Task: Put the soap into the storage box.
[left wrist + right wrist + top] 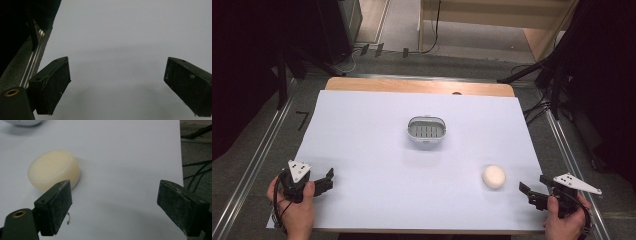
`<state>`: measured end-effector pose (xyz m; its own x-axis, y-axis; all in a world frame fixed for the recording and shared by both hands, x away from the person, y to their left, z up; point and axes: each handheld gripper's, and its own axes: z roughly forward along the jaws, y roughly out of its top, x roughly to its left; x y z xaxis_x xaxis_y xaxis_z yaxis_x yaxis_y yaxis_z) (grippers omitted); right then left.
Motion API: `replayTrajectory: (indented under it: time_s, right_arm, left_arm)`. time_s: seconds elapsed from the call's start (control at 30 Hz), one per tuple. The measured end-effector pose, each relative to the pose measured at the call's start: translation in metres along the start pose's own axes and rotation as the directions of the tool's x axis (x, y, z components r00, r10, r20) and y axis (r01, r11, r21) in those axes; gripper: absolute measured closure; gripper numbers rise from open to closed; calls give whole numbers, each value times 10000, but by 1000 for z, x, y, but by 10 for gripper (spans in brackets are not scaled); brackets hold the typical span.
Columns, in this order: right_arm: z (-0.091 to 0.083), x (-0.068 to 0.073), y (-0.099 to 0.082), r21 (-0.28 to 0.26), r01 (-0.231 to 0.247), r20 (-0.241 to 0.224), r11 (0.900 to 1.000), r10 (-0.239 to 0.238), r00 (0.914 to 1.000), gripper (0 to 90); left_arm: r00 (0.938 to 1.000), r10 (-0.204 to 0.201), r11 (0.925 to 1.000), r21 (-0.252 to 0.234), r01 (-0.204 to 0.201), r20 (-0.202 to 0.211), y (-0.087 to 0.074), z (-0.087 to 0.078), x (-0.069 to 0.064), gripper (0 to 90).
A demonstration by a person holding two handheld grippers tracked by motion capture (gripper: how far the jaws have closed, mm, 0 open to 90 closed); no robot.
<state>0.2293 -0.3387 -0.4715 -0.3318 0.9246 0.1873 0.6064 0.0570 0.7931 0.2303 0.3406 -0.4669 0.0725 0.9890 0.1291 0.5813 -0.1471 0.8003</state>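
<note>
Paper (377,165) covers most of the table, pale and bare across the middle of the high view. Above centre sits the white slotted dish (426,132), its long side running left to right in frame, open face up. Smaller, at lower right, lies the soap (494,176) — a cream puck, flat side down, well apart from the dish.

I hold my left gripper (326,180) at the lower left corner, jaws spread wide over bare paper in the left gripper view (117,82). My right gripper (528,194) sits at lower right, near the soap, jaws also spread wide with nothing between them. In the right gripper view (113,202) the soap (53,171) lies at the left of frame, just beyond the left jaw and off my centre line.

As I judge it, the step in hand is the reach for the soap. To do it well I would swing the right gripper toward the left of its own view until the puck sits midway between the jaws, come in low, and close across the curved wall.

The soap looks close to round, so I can tell no clear long axis — its flat top faces up and it points no particular way.
</note>
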Motion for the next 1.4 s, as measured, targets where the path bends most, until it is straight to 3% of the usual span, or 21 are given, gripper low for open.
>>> replayTrajectory:
  time_s: [0.03,0.07,0.2,0.27,0.47,0.5,0.57,0.6,0.67,0.7,0.77,0.87,1.07,1.1,1.4]
  right_arm:
    - [0,0,0,0,0,0,10000,0,10000,128]
    - [2,2,6,515,251,-64,9984,-248,9997,128]
    - [5,4,10,1017,509,-223,9935,-489,9986,128]
    - [8,9,16,1513,788,-285,9853,-754,9967,129]
    - [8,14,24,1992,976,-678,9751,-856,9940,132]
    - [10,16,26,2363,1092,-844,9655,-916,9922,133]
    - [11,18,27,2492,1093,-838,9623,-910,9923,133]
    - [14,21,30,2872,1183,-959,9505,-944,9909,134]
    - [15,22,31,2951,1211,-967,9478,-965,9906,134]
    - [18,26,33,3195,1313,-1004,9384,-1043,9895,134]
    - [21,29,35,3415,1421,-1050,9291,-1126,9881,134]
    - [25,33,38,3626,1547,-992,9190,-1270,9869,134]
    - [27,35,43,3802,1521,-1050,9123,-1208,9871,134]
    - [27,36,45,3948,1579,-1149,9051,-1218,9859,134]
    - [31,43,49,4236,1476,-1142,8938,-1090,9875,128]
  left_arm:
    - [10000,0,10000,0,0,0,0,0,0,74]
    - [10000,58,10000,12,-58,-20,0,0,0,74]
    - [10000,28,10000,13,-28,-21,0,0,0,74]
    - [10000,70,10000,71,-69,-17,0,0,0,74]
    - [10000,43,10000,53,-43,-34,0,1,-1,74]
    - [10000,39,10000,79,-38,-15,0,1,-1,73]
    - [10000,9,10000,69,-9,25,0,1,0,74]
    - [10000,-25,10000,58,25,55,0,1,0,73]
    - [10000,-68,10000,52,68,56,0,0,1,74]
    - [10000,-29,10000,64,28,68,0,1,1,74]
    - [10000,-5,10000,82,4,63,0,1,0,74]
    - [10000,-23,10000,72,23,74,0,1,1,74]
    - [10000,-13,9999,106,12,39,0,1,0,74]
    - [10000,-1,9999,105,1,50,0,1,0,74]
    - [10000,-7,10000,99,7,50,0,1,0,74]
